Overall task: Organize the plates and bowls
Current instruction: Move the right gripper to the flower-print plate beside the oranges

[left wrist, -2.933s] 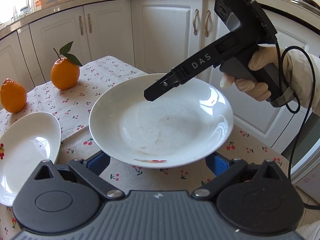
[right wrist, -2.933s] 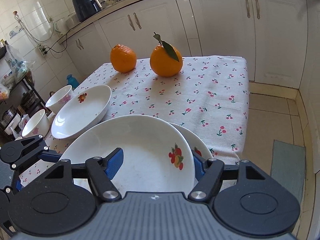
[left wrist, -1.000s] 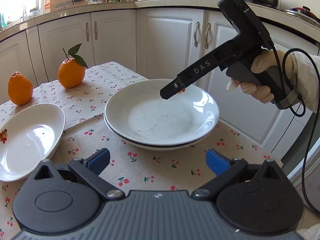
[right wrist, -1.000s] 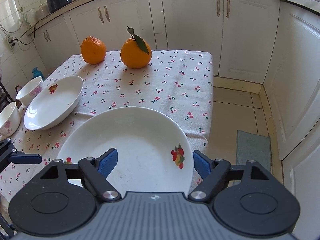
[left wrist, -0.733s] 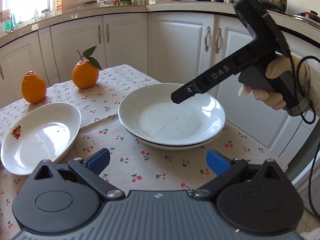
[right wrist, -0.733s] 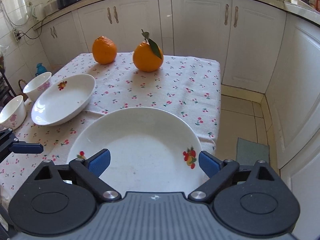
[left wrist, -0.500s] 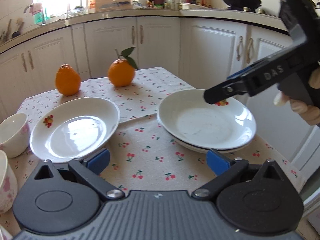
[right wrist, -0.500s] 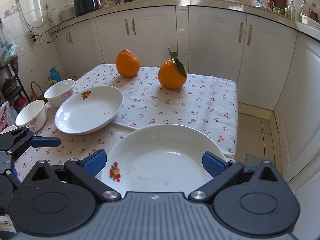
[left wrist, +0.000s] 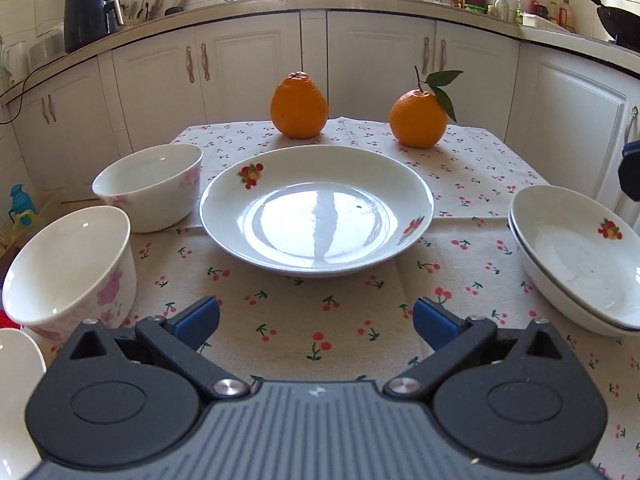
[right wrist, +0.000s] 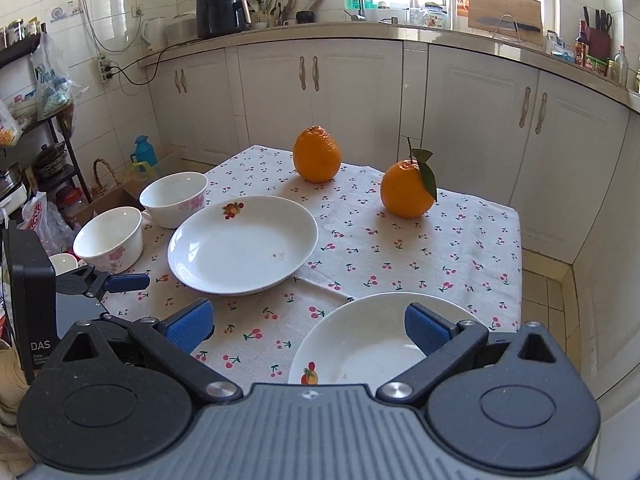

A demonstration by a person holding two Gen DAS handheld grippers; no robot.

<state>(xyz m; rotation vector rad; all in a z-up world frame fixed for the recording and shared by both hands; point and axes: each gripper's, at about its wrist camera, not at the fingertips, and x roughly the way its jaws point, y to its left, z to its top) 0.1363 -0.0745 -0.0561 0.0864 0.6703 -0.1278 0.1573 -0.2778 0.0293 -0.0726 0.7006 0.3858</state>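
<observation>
Both my grippers hang over the table with the cherry-print cloth (left wrist: 320, 320), nothing held in either. My left gripper (left wrist: 316, 320) has its blue pads spread wide, only bare cloth between them, aimed at the single plate (left wrist: 316, 216) in the middle of the table. That plate sits flat, fruit decals on the rim, just beyond my left fingertips, not touching them.

My right gripper (right wrist: 310, 326) is fully spread too; its jaws have just been opening, and nothing is clamped between them. The stacked plates (right wrist: 360, 344) lie under and just ahead of its right pad (right wrist: 426, 330), free of both pads. In the left wrist view that stack (left wrist: 576, 256) sits at the right table edge, two plates nested, the top one with a fruit decal.

Two bowls with pink flowers stand to the left of the single plate: the far bowl (left wrist: 150, 186) just beside the plate's rim, the near bowl (left wrist: 70, 268) closer to me, near the table's left edge. Both upright. A further white rim (left wrist: 16, 392) shows at the left wrist view's bottom left corner; can't tell what it is.

Two oranges at the far side of the table: plain orange (left wrist: 299, 105) behind the single plate, leafy orange (left wrist: 418, 118) to its right. White kitchen cabinets (left wrist: 256, 76) behind the table.

From the right wrist view my left gripper (right wrist: 120, 280) shows at the left, pads apart, near the near bowl (right wrist: 108, 240).
</observation>
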